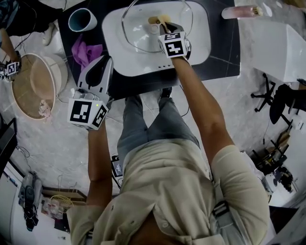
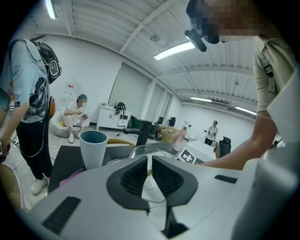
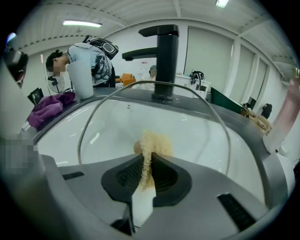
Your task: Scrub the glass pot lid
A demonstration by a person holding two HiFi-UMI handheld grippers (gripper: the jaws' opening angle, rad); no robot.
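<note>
there, clear metal-rimmed glass lid [image 1: 139,34] in sink [image 1: 202,44]; right claw [image 3: 147,161] pinching sponge [image 3: 153,142], left claw [image 2: 150,161] closed

I find the sink [image 1: 201,43] basin taken up by the glass pot lid [image 1: 143,36], the black faucet [image 3: 167,61] barring its far rim, a cup [image 1: 82,20] and purple cloth [image 1: 87,51] crowding the left counter, and only the dark counter [image 1: 224,52] on its right open up to the pink bottle [image 1: 238,12].

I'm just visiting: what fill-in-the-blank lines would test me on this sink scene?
The right claw is shut on a yellowish ____.
The glass pot lid lies in the white ____.
Beside the blue cup lies a ____ cloth.
Missing: sponge, sink, purple.
</note>
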